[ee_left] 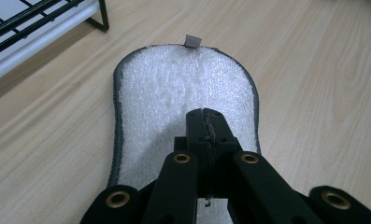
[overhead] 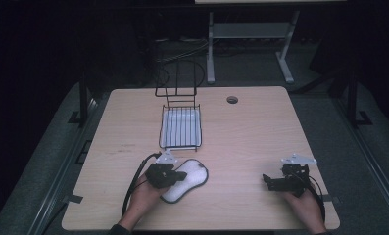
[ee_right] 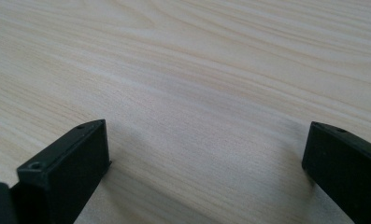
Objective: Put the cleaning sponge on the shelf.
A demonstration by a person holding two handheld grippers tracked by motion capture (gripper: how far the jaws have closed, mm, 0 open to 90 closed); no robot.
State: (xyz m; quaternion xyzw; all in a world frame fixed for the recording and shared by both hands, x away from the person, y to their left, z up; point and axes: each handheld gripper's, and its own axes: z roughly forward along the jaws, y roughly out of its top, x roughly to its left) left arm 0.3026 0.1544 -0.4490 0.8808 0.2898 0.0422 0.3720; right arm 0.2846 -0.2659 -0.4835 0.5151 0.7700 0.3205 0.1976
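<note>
A white fluffy pad (overhead: 196, 172) with a grey rim lies flat on the wooden table (overhead: 241, 132), near the front left. My left gripper (overhead: 177, 177) rests over its near half, held by a hand. In the left gripper view the jaws of the left gripper (ee_left: 206, 122) are pressed together above the pad (ee_left: 183, 84), with nothing visible between them. A small grey tag (ee_left: 192, 40) sticks out of the pad's far end. My right gripper (overhead: 266, 179) sits near the front right; in its own view the right gripper (ee_right: 206, 154) stands open over bare wood.
A black wire rack (overhead: 181, 128) with a white tray under it stands at the table's middle back, its corner (ee_left: 33, 28) close to the pad. A cable hole (overhead: 232, 100) lies behind it. Dark floor and a desk frame (overhead: 251, 34) lie beyond the table.
</note>
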